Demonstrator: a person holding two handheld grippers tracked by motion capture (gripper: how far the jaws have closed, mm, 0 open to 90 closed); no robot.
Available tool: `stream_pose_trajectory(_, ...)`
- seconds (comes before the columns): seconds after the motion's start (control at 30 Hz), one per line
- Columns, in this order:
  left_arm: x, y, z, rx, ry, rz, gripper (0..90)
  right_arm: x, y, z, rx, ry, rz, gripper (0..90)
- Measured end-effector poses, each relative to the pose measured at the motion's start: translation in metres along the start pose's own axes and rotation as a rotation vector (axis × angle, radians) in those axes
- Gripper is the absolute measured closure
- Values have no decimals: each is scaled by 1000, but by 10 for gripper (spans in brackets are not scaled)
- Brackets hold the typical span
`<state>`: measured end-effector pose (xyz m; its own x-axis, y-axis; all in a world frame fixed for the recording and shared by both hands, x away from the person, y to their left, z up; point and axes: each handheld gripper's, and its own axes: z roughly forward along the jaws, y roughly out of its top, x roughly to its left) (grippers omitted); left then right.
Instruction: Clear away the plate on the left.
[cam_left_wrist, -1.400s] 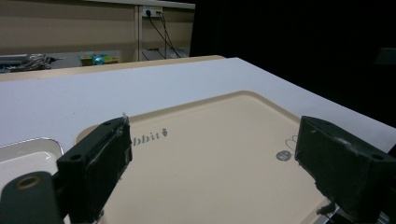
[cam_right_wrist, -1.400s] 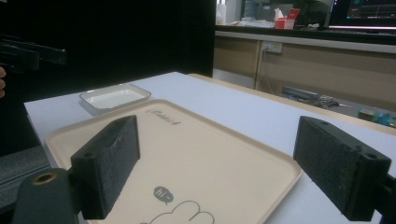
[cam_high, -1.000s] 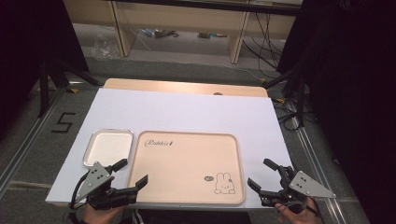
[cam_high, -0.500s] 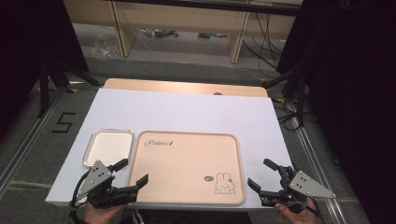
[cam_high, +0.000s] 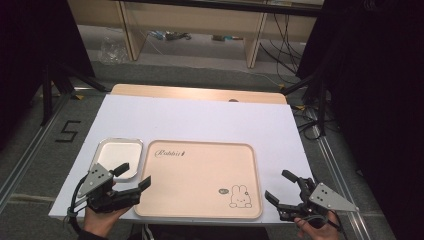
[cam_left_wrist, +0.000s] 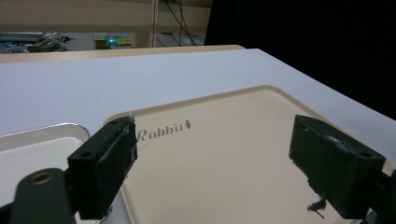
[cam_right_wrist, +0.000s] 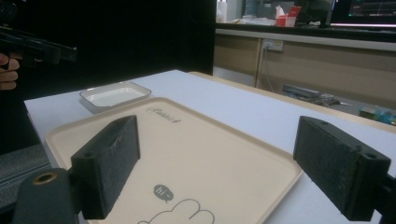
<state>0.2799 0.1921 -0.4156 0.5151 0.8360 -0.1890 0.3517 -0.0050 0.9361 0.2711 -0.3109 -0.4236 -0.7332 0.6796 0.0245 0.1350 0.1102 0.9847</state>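
Note:
A beige tray (cam_high: 200, 175) with a rabbit drawing lies at the front middle of the white table. To its left sits a small white dish (cam_high: 118, 156) with a metal rim. My left gripper (cam_high: 134, 174) hovers open over the tray's front left corner and the dish's near edge, holding nothing. My right gripper (cam_high: 277, 185) stands open just off the tray's front right corner, also holding nothing. In the left gripper view the open gripper (cam_left_wrist: 219, 163) frames the tray (cam_left_wrist: 224, 135) and the dish (cam_left_wrist: 32, 144). The right gripper (cam_right_wrist: 224, 168) looks across the tray (cam_right_wrist: 201, 135) to the dish (cam_right_wrist: 114, 94).
The white table top (cam_high: 200, 120) stretches beyond the tray to a wooden back edge (cam_high: 200, 93). Black stands and cables flank the table on the floor. In the right gripper view, the other gripper (cam_right_wrist: 37, 46) and a hand (cam_right_wrist: 7, 70) show at the far left.
My left gripper has edged slightly forward and to the left. The right gripper has stayed where it was.

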Motion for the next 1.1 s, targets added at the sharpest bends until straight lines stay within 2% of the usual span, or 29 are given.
stream_pose_trajectory(0.2, 3, 7, 9, 19, 7, 10, 151, 0, -1, 1, -2, 2, 2, 154)
stream_pose_trajectory(0.3, 7, 12, 11, 45, 54, 24, 153, 0, 0, 1, 1, 4, 1, 154)
stream_pose_trajectory(0.37, 13, 15, 13, 51, 59, 5, 156, 0, 0, 0, 16, -6, -4, 154)
stream_pose_trajectory(0.4, 15, 16, 14, 64, 69, -1, 160, 0, -1, 1, 0, 5, 2, 154)
stream_pose_trajectory(0.6, 29, 15, 24, 140, 108, -33, 160, 0, 0, 0, 4, 1, -2, 154)
stream_pose_trajectory(0.67, 34, 14, 28, 153, 97, -66, 160, 0, 0, 1, 0, 3, -4, 154)
stream_pose_trajectory(0.8, 40, 18, 33, 168, 104, -70, 160, 0, 0, 0, 3, 2, -2, 154)
stream_pose_trajectory(0.9, 45, 22, 38, 200, 107, -60, 161, 0, 0, 0, 3, 7, -2, 154)
stream_pose_trajectory(0.97, 50, 24, 41, 202, 111, -76, 163, 0, 0, 1, 2, 7, -7, 154)
stream_pose_trajectory(1.1, 58, 26, 44, 220, 117, -80, 163, -1, 1, -1, 3, -12, -27, 154)
